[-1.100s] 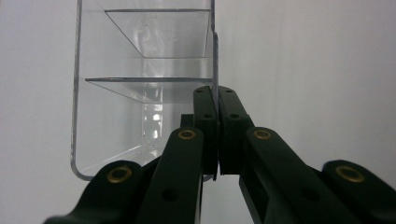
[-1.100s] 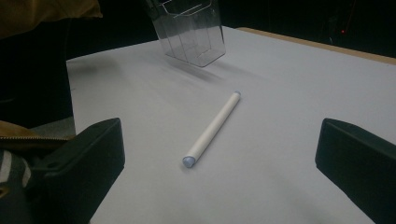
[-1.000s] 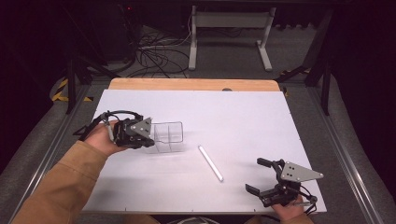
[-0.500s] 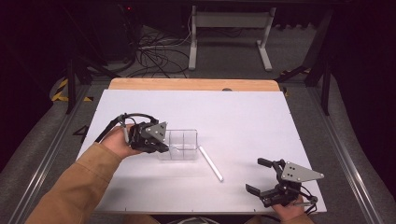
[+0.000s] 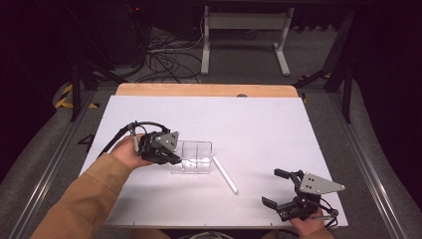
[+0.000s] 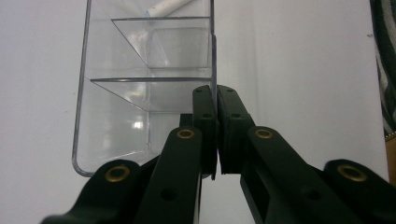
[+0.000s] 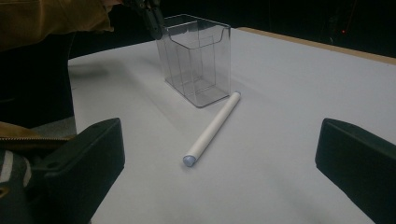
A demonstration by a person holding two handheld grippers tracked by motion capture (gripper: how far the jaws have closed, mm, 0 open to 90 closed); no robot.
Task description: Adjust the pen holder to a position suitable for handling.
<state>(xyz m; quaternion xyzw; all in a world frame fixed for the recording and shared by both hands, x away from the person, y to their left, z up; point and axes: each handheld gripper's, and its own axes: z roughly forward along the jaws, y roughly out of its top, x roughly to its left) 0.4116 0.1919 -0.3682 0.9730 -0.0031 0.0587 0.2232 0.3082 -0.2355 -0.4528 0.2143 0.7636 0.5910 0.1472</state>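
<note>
Clear plastic organizer (image 5: 191, 157), a small box split by dividers into compartments, stands upright on the white table sheet (image 5: 259, 129), left of centre and toward the person's side. The left gripper (image 5: 171, 158) is clamped on one of its thin side walls: in the left gripper view the black jaws meet with the transparent wall (image 6: 213, 65) pinched between them. A white pen (image 5: 225, 174) lies flat on the sheet with one end right at the organizer's base, slanting away toward the right gripper (image 5: 278, 188), whose jaws stand wide apart with nothing between them, low over the near right corner of the sheet. The sheet covers most of a wooden tabletop (image 5: 204, 90), which shows as a bare strip along the far edge. Beyond it the room is dark, with grey floor, a tangle of black cables (image 5: 166, 57) and a white metal stand (image 5: 244, 35).
</note>
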